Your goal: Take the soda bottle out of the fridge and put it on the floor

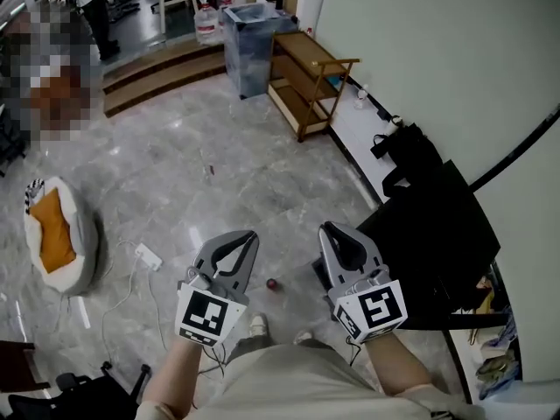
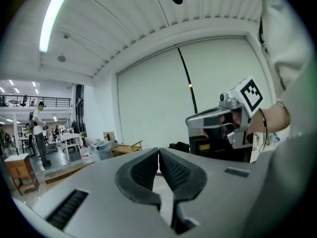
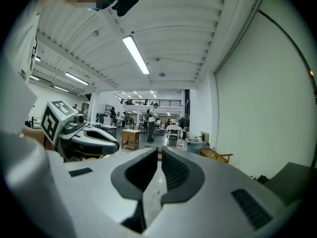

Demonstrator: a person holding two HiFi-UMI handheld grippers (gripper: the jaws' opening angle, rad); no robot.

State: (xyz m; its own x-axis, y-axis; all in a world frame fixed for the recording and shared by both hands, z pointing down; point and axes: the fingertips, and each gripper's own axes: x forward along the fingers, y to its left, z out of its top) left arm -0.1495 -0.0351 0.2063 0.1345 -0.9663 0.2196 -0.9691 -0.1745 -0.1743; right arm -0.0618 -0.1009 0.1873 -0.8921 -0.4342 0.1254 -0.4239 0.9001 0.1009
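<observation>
- Floor [image 1: 262, 173] of grey marbled stone, filling most of the head view.
- Pale wall [image 1: 437, 51] along the right side, with a thin dark line curving across it.
- Black boxy unit [image 1: 437, 234] against that wall, just right of the right gripper, with a black bag slumped on top; front not visible from the head view, so cannot tell open or closed.
- Wooden shelf rack [image 1: 311, 77] further along the wall, beside a clear plastic bin [image 1: 249, 46].
- White cushion with an orange centre [image 1: 57, 234] on the floor, well to the left.
- Left gripper [image 1: 252, 234] held low over the floor, pointing forward; pads [image 2: 173, 170] meeting at the tips, nothing between them.
- Right gripper [image 1: 322, 227] level with the left one and near it, close to the corner of the black unit; pads [image 3: 176, 170] drawn together with only a thin slit between, nothing in it.
- White power strip and cable [image 1: 147, 255] on the floor, left of the left gripper.
- Small red thing [image 1: 272, 283] on the floor between the two grippers, too small to identify.
- Soda bottle: not made out in any view, neither in a claw nor on the visible floor; position relative to either claw not tellable.
</observation>
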